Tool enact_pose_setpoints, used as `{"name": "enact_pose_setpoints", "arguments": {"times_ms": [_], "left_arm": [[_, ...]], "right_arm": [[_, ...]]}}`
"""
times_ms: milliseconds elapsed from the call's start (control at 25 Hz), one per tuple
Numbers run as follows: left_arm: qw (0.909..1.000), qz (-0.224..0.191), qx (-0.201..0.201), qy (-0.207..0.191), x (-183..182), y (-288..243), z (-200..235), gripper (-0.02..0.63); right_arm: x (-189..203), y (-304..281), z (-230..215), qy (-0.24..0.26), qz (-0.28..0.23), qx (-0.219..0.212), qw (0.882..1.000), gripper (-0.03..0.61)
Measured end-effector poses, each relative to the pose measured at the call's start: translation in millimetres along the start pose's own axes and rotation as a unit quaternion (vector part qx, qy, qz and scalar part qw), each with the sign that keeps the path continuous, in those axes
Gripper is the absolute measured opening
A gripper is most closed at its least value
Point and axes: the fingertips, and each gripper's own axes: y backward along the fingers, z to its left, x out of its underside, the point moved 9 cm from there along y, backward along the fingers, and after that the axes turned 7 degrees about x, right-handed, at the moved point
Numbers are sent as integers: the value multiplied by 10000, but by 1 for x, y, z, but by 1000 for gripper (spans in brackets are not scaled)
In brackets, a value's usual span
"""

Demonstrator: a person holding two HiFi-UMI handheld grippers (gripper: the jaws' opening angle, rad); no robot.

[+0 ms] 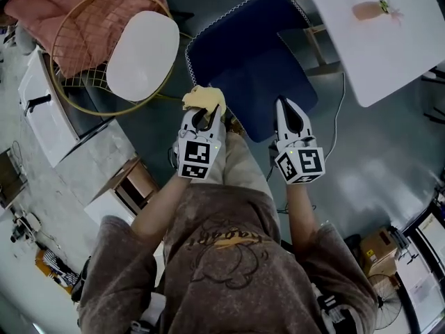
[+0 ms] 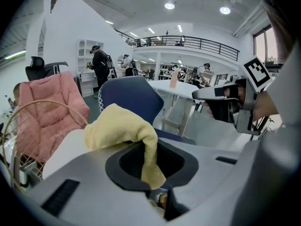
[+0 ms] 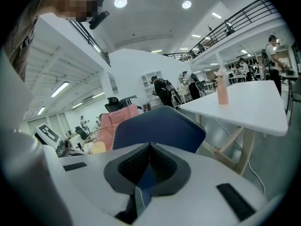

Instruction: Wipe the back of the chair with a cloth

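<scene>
A dark blue chair (image 1: 243, 54) with white stitched edging stands right in front of me, its back (image 2: 127, 95) rising ahead of both grippers (image 3: 160, 126). My left gripper (image 1: 208, 111) is shut on a yellow cloth (image 1: 203, 97), which bunches over the jaw tips and hangs down between them (image 2: 122, 126). The cloth is short of the chair's near left edge; I cannot tell if it touches. My right gripper (image 1: 284, 104) is shut, tips together (image 3: 150, 146), low over the chair's near right part. Blue fabric shows through the gap behind its tips.
A white table (image 1: 375, 33) with a pink bottle (image 1: 372, 9) stands to the right of the chair. To the left is a wire-frame chair (image 1: 76, 19) with a pink cushion and a white oval pad (image 1: 142, 54). A white cabinet (image 1: 42, 110) and a cardboard box (image 1: 132, 183) lie further left.
</scene>
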Motion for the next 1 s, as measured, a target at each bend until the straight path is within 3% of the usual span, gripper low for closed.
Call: {"name": "enact_pose_setpoints", "arguments": {"times_ms": [520,1000], "left_arm": [[9991,156,-339,218,16,-31,11,52],[9934,387,-748,775,4,-70,28,52]], "right_arm": [[5,10,-3,-37,-10,142,9999,26],[8,15,-13,-139,-3,347,9993,26]]}}
